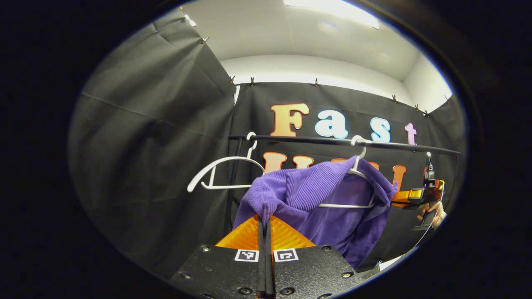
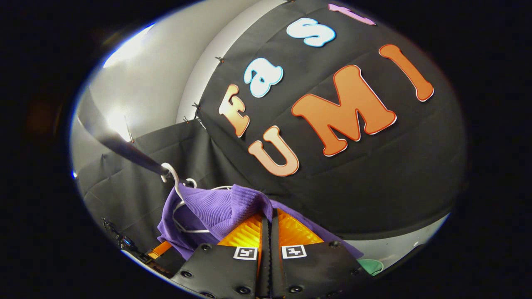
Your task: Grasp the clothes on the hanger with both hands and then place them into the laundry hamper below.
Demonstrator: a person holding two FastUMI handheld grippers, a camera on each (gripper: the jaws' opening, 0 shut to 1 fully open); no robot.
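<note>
A purple ribbed garment (image 1: 328,199) hangs skewed on a white hanger (image 1: 357,166) from the black rail (image 1: 316,140). In the left gripper view, my left gripper (image 1: 264,219) is shut on a bunched fold at the garment's left shoulder. Farther off, at the garment's right edge, is my right gripper (image 1: 415,194), held by a hand (image 1: 434,212). In the right gripper view, my right gripper (image 2: 268,216) is shut on a fold of the purple garment (image 2: 216,209), just below the hanger's hook (image 2: 172,174) on the rail (image 2: 124,148).
An empty white hanger (image 1: 224,171) hangs on the rail to the left of the garment. The rail's black upright post (image 1: 232,182) stands behind it. A green rim (image 2: 371,265) peeks out low at the right of the right gripper view.
</note>
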